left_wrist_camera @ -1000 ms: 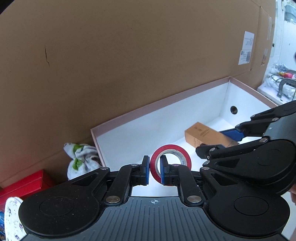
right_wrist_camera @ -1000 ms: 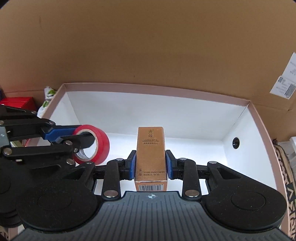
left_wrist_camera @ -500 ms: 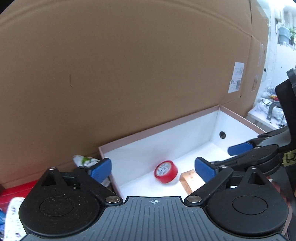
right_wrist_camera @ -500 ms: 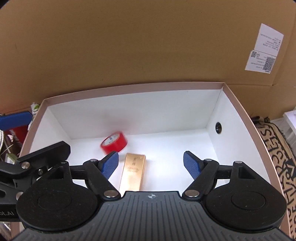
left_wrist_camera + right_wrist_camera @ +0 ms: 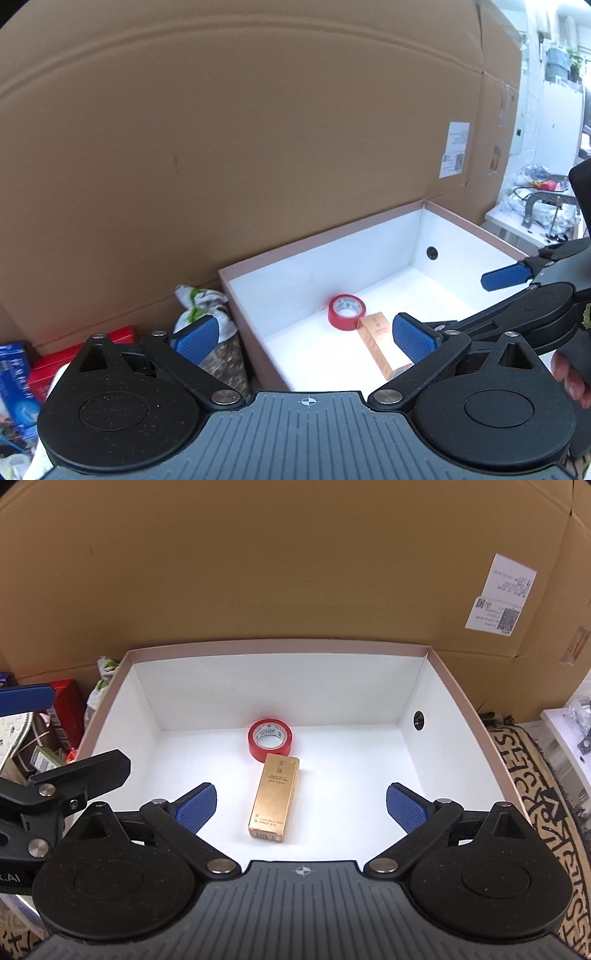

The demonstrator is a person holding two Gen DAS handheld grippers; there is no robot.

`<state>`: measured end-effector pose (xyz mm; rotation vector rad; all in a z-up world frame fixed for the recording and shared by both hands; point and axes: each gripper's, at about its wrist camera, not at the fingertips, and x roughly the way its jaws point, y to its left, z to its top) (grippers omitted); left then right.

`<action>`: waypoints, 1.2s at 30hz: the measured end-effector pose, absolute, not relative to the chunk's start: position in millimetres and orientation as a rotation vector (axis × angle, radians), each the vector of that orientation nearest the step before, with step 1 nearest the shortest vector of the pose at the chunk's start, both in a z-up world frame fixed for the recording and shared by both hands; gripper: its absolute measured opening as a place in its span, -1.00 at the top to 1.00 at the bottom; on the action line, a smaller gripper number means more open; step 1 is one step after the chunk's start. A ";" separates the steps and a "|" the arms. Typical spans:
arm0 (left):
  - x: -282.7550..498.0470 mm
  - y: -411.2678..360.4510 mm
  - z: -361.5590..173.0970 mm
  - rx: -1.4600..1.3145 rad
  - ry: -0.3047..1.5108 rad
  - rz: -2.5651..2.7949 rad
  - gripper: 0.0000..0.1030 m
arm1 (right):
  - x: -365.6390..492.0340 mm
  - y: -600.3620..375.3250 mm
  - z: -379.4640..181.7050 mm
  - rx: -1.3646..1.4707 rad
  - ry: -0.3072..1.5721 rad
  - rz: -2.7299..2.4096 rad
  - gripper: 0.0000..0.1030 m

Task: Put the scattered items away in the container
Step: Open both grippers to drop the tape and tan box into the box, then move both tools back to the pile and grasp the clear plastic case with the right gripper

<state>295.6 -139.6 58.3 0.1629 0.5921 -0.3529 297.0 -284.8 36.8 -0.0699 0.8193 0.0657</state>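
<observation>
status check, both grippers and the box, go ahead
Left gripper open, empty. Right gripper open, empty. Red tape roll and gold carton lying in white box. Nothing blocking.

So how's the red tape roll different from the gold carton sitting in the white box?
The tape roll is a red ring with a hollow centre; the gold carton is a long rectangular block. The roll sits nearer the white box's back wall, the carton nearer the front. Both lie flat on the box floor, close together, ungripped.

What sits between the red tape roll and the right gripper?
The gold carton lies flat between the red tape roll and the open right gripper, seen in the right wrist view.
</observation>
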 end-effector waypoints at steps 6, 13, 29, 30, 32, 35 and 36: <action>248.2 -111.4 73.1 0.196 0.520 -0.335 -1.00 | 256.3 -278.7 55.7 -0.066 0.703 0.126 -0.92; 179.4 -69.8 76.5 0.245 0.437 -0.327 -1.00 | 187.7 -270.1 75.2 -0.025 0.511 0.246 -0.92; 66.4 20.0 -11.8 -0.029 0.534 -0.153 -1.00 | 53.9 -184.8 5.4 -0.238 0.344 0.393 -0.98; 66.3 23.0 -14.6 -0.027 0.537 -0.135 -1.00 | 50.3 -176.8 -5.3 -0.274 0.337 0.394 -0.98; 66.2 29.1 -20.2 -0.023 0.541 -0.100 -1.00 | 49.4 -160.2 -25.1 -0.342 0.335 0.399 -0.96; 66.3 36.7 -19.8 -0.055 0.530 -0.095 -1.00 | 53.3 -141.9 -44.3 -0.427 0.353 0.431 -0.90; 66.5 38.6 -18.0 -0.071 0.524 -0.102 -1.00 | 54.6 -138.1 -48.6 -0.447 0.358 0.442 -0.86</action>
